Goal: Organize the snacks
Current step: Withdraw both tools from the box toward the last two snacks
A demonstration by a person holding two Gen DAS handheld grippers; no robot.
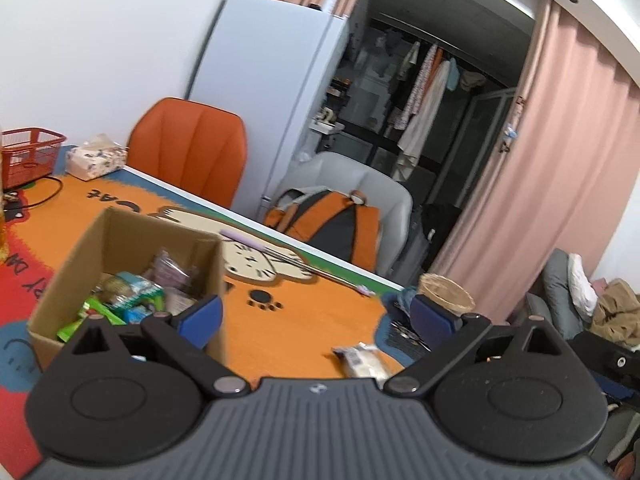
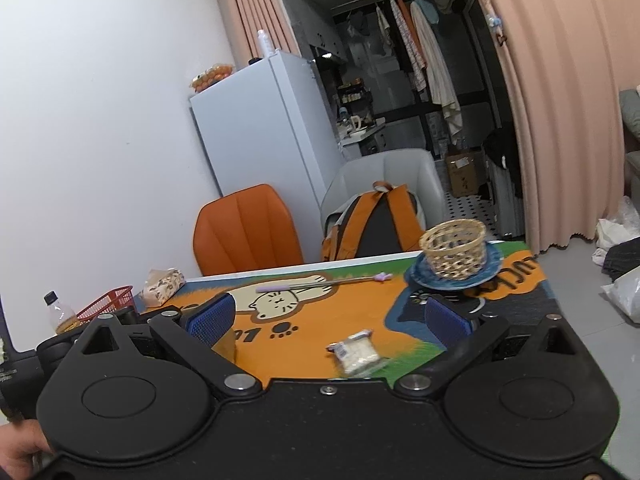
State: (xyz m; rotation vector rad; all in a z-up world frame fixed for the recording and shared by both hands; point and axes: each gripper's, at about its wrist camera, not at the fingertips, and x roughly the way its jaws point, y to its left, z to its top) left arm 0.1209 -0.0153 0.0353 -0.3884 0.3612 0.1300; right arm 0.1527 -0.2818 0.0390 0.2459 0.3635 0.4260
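**Both grippers wide, nothing held, one snack packet still out on the mat**

My left gripper point(image 1: 316, 314) stands wide, nothing between its blue pads point(image 1: 202, 316). My right gripper point(image 2: 328, 320) is spread just as far and carries nothing.

From my left wrist, the cardboard box point(image 1: 120, 240) sits at about ten o'clock, just beyond the left pad. It is open at the top, with green and pale snack packs point(image 1: 132, 292) lying inside. A small clear snack packet point(image 1: 362, 360) lies on the orange cat mat point(image 1: 300, 320) at about five o'clock from the gap between my pads, apart from the box.

From my right wrist, that same snack packet point(image 2: 358, 354) lies on the mat point(image 2: 320, 320) between my spread fingers, touching neither.

Further out at one o'clock, a woven basket point(image 2: 454, 252) stands on a blue plate point(image 2: 416, 276). At twelve, a lilac-handled utensil point(image 2: 320, 286) lies across the cat drawing. At ten o'clock sit a red basket point(image 2: 106, 304), a tissue pack point(image 2: 164, 286) and a bottle point(image 2: 60, 312).
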